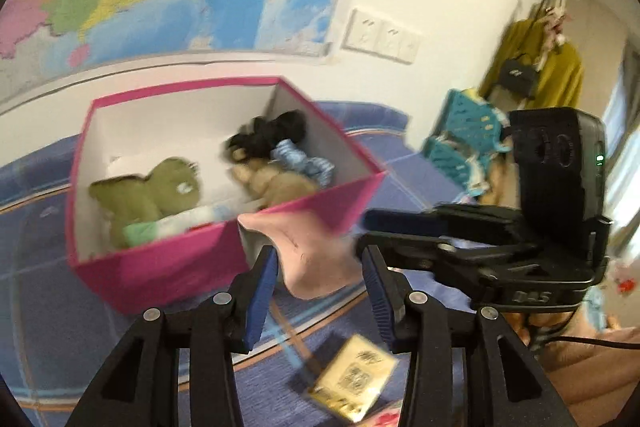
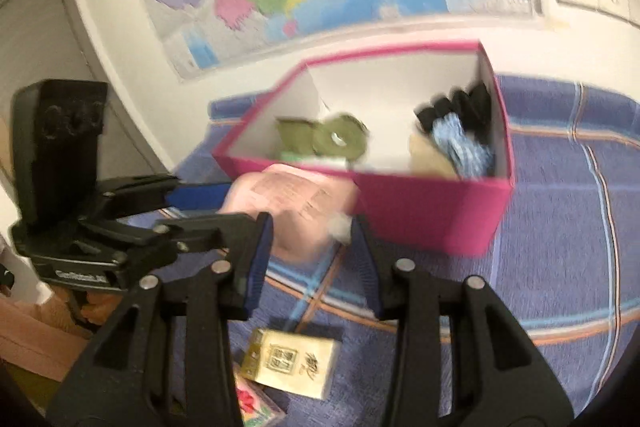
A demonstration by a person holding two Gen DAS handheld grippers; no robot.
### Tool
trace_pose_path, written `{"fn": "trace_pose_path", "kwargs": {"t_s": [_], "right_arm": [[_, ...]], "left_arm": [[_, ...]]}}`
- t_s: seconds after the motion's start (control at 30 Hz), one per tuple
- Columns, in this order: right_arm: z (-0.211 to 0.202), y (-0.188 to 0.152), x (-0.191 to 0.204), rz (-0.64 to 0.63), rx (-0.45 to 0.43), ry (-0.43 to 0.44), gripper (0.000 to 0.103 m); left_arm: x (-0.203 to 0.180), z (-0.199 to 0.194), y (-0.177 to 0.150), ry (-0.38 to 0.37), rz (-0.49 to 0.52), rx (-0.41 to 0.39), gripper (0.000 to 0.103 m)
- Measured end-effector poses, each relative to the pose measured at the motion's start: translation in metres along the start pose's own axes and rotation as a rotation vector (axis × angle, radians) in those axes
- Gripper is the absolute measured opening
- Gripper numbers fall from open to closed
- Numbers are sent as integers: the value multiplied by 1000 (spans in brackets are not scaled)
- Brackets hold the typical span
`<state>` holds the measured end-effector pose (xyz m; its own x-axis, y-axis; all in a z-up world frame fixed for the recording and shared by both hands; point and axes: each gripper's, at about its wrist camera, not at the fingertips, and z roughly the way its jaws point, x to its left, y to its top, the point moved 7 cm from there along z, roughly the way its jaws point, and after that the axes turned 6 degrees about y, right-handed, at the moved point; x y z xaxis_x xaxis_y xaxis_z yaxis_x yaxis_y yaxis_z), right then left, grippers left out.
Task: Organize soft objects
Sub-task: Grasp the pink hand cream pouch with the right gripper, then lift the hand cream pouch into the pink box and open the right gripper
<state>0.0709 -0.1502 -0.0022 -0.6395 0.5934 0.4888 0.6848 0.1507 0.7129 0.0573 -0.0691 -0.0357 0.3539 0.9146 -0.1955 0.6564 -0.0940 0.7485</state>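
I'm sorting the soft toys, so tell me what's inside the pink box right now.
Inside the pink box: a green plush, a tan plush, a black soft item, a blue-and-white fabric piece and a pale green-white roll. Anything beneath them is covered.

Blue plaid bedcover (image 2: 560, 227), with magenta box (image 2: 432, 211), yellow card packet (image 2: 296, 367) and floral packet (image 2: 256, 407) directly on it.

Pink soft item (image 1: 316, 259) outside magenta box (image 1: 168, 263).
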Motion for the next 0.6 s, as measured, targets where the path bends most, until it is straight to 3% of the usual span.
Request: {"fn": "trace_pose_path", "kwargs": {"t_s": [0.13,0.2,0.3,0.47,0.6], "right_arm": [[4,17,0,-34,-11,-27,21],[4,21,-9,-7,-26,-1,21],[5,14,-23,23,-12,-13,27],[36,-26,-48,106,140,-1,40],[71,-52,-56,137,229,7,40]], "left_arm": [[-5,5,15,71,63,-32,42],[7,13,11,48,10,0,42],[29,23,-4,100,-20,42,42],[56,40,-38,143,-66,142,44],[71,56,-66,163,-109,221,45]]}}
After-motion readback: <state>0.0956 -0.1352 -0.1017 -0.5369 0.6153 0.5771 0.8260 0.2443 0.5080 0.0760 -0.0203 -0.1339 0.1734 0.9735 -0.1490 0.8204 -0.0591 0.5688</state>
